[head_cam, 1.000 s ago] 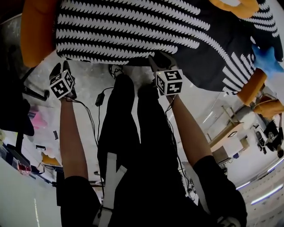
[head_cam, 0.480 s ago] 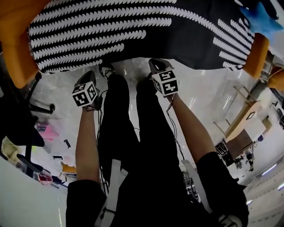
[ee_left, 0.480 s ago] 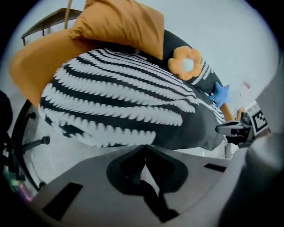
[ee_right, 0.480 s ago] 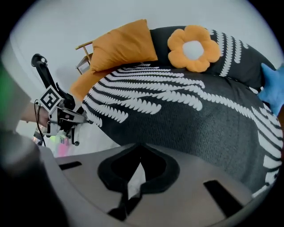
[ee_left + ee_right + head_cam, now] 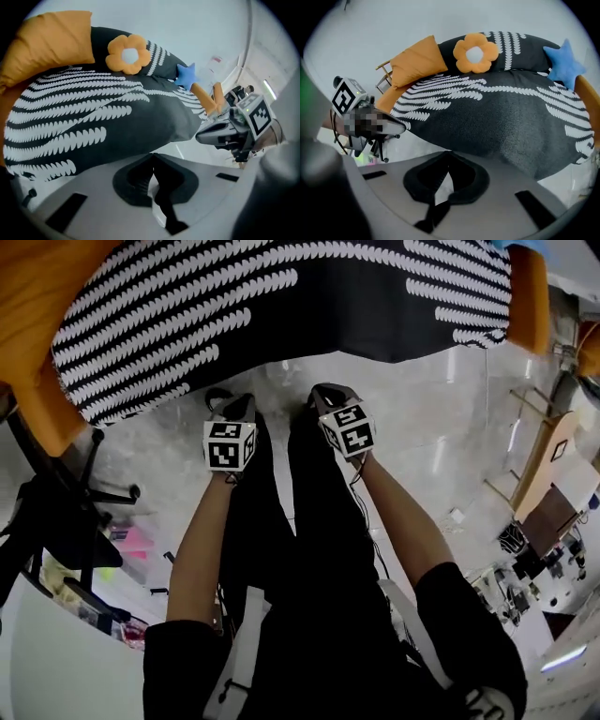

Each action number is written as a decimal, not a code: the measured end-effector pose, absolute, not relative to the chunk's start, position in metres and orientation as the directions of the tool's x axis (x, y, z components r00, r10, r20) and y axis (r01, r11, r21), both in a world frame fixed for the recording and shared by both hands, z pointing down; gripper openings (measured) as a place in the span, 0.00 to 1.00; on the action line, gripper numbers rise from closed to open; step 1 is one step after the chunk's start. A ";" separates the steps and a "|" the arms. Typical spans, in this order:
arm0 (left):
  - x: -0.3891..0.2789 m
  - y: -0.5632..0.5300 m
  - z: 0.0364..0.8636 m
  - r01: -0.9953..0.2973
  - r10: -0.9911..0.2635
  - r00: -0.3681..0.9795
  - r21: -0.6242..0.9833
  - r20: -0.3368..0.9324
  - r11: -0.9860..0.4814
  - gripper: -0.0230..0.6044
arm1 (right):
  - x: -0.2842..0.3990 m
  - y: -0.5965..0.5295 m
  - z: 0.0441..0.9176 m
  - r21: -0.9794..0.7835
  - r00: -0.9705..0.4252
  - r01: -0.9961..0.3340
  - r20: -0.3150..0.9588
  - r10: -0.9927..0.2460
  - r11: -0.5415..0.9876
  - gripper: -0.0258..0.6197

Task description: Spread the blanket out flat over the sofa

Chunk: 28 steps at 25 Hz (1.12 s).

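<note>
The black blanket (image 5: 281, 296) with white leaf stripes lies spread over the orange sofa (image 5: 37, 296) at the top of the head view. In front of it, over the floor, my left gripper (image 5: 234, 407) and right gripper (image 5: 326, 395) hang side by side, clear of the blanket's front edge. The left gripper (image 5: 152, 155) is shut and empty. The right gripper (image 5: 449, 153) is likewise shut on nothing. A flower cushion (image 5: 475, 52), a blue star cushion (image 5: 565, 63) and an orange pillow (image 5: 417, 58) rest on the blanket along the sofa's back.
A black office chair base (image 5: 89, 493) stands on the floor at the left. Wooden furniture (image 5: 553, 474) is at the right. My own legs in black trousers (image 5: 281, 521) are below the grippers, and a cable (image 5: 370, 540) trails across the pale floor.
The left gripper has swung right to beside the right one. The right gripper has come back off the blanket's front edge. The blanket now lies farther from both.
</note>
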<state>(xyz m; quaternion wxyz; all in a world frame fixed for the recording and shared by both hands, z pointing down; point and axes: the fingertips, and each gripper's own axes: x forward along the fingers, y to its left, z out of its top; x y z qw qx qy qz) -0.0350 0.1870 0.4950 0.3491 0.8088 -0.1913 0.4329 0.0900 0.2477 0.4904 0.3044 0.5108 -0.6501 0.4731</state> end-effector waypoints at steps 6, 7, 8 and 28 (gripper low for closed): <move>-0.025 0.209 0.449 -0.646 -0.006 0.536 0.406 0.844 -0.646 0.07 | 0.102 0.270 0.450 -0.310 -0.304 -0.949 0.869 -0.391 0.049 0.05; -0.024 0.213 0.440 -0.656 -0.008 0.535 0.409 0.845 -0.635 0.07 | 0.104 0.274 0.441 -0.306 -0.307 -0.950 0.870 -0.387 0.064 0.05; -0.022 0.211 0.431 -0.661 -0.014 0.535 0.408 0.845 -0.630 0.07 | 0.109 0.275 0.433 -0.296 -0.302 -0.952 0.870 -0.390 0.076 0.05; 0.022 0.108 0.126 -0.627 -0.391 0.719 0.291 0.575 -0.723 0.07 | 0.093 0.156 0.144 -0.216 -0.122 -0.976 0.552 -0.825 0.000 0.05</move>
